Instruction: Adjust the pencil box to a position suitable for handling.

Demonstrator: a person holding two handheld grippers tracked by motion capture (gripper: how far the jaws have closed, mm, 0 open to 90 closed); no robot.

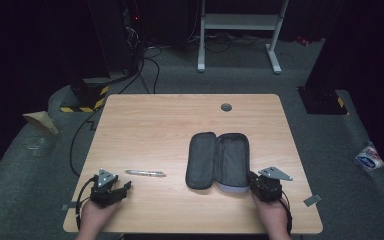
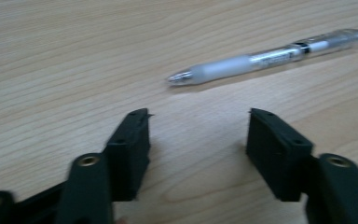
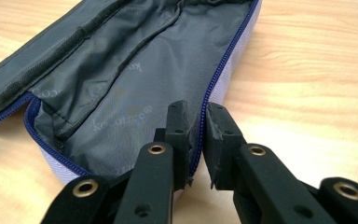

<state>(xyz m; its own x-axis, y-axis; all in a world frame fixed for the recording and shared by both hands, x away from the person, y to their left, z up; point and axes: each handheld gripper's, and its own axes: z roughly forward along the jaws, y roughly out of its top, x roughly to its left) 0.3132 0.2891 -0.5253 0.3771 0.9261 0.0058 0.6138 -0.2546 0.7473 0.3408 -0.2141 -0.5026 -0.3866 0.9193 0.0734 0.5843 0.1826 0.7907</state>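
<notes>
Right tongs [image 3: 196, 116] pinching the open pencil case's [image 3: 121, 84] zippered rim; left tongs [image 2: 198, 133] spread, a pen [image 2: 265, 58] just ahead.

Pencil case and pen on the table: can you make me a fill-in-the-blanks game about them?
1. The pencil case lies ____, so its grey lining shows.
2. The pen lies on the bare table, to the ____ of the case in the high view.
3. The right hand-held gripper pinches the case's edge along the blue ____.
4. The left hand-held gripper has its jaws ____, just short of the pen.

Missing words: open; left; zipper; open
</notes>
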